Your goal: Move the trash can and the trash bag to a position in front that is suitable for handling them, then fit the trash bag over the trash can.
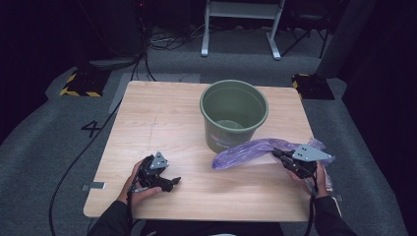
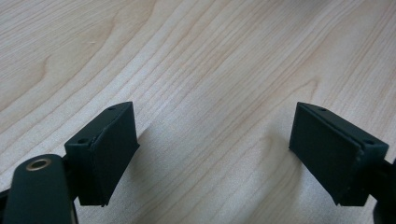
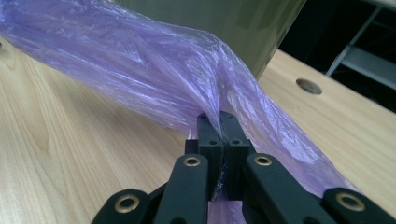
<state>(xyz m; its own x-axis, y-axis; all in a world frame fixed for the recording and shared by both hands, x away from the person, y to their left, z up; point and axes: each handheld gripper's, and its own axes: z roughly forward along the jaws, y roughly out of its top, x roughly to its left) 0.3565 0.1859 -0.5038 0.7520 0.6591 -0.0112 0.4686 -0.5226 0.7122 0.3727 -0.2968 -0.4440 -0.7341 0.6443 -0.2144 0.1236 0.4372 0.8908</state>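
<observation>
I have the right tongs [image 3: 218, 122] pinched tight on a fold of the purple plastic bag [image 3: 140, 65], the two jaws pressed together with the film bunched between them. In the high view the bag [image 1: 246, 151] stretches from those tongs [image 1: 278, 153] at right of centre towards the middle of the frame, its far end lying on the worktop [image 1: 162, 123] just in front of the green bucket [image 1: 234, 114]. The bucket stands upright above centre of that frame and, as far as I can see into it, has no liner inside.

My left tongs [image 1: 173, 183] sit at lower left of the high view, low over the bare wood; in the left gripper view the jaws stand spread wide with nothing between them, and only wood grain [image 2: 210, 70] lies ahead.

I judge this an early stage: the bag is gripped at one point and partly raised, but it is bunched and unopened. Left to do, as I read it, is getting the free tongs onto the bag, spreading its mouth, and fitting it into or over the bucket
</observation>
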